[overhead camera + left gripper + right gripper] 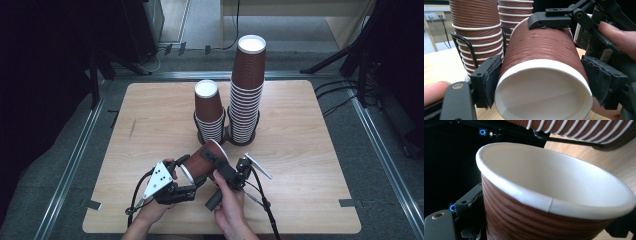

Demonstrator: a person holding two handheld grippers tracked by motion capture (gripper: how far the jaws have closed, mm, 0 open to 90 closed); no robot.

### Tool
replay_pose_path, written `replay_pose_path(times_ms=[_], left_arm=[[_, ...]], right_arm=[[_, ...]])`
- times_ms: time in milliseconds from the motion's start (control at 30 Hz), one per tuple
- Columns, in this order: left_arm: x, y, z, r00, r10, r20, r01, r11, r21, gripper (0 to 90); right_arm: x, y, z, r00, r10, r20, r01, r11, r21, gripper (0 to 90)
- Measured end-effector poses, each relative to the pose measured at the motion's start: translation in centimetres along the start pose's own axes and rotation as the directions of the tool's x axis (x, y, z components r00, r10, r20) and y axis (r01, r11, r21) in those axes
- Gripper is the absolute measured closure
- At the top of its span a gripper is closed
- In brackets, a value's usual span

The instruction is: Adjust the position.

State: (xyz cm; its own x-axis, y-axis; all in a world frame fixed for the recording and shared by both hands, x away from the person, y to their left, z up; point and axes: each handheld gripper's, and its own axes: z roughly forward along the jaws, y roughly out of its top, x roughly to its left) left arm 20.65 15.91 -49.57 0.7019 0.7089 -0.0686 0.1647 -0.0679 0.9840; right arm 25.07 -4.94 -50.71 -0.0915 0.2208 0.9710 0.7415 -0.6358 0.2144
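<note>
A wooden table (pixel 300 150) seen from above, a person's forearms entering at the near edge; at the near left, the left gripper (pixel 186 176) is held in the left hand (pixel 150 212), its grey three-cornered plate on top; in the left gripper view its two padded jaws stand at either side of a brown ribbed paper cup (pixel 205 161), just behind the white rim; the left pad touches the wall, the right pad (pixel 599 77) sits close against it, and whether it presses cannot be told; the grip reads as loose rather than firm.

The cup lies tilted on its side above the table's near middle, between the two grippers, its open mouth toward the left gripper; just right of it, the right gripper (pixel 220 162), held in the right hand (pixel 231 207), lies along the cup's upper side; in the left gripper view one black jaw rests on top of the wall, so it appears to be pinching the cup.

Farther back, mid-table, stand a short stack (pixel 209 111) and, to its right, a tall stack (pixel 247 90) of the same cups, upside down in black wire holders.

To do this handover well, one gripper should keep a steady hold while the other shifts; squeeze lightly, since thin paper walls dent; keep the cup clear of the stacks.
</note>
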Motion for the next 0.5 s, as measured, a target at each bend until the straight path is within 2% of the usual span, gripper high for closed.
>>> replay_pose_path(times_ms=[200,300,500], left_arm=[[0.5,0.1,-0.1,0.9986,-0.051,0.015,0.051,0.9987,0.001,14.5],[0.4,0.1,-0.2,0.9987,-0.042,0.028,0.042,0.9991,-0.005,14.5],[0.4,0.1,-0.1,0.9976,-0.051,0.047,0.051,0.9987,0.001,11.1]], right_arm=[[0.1,0.2,-0.6,0.9975,-0.070,-0.003,0.070,0.997,-0.036,11.8],[0.2,0.3,-0.8,0.9951,-0.098,-0.005,0.098,0.994,-0.043,11.8],[0.3,0.6,-1.2,0.9890,-0.148,-0.004,0.146,0.985,-0.094,11.8]])
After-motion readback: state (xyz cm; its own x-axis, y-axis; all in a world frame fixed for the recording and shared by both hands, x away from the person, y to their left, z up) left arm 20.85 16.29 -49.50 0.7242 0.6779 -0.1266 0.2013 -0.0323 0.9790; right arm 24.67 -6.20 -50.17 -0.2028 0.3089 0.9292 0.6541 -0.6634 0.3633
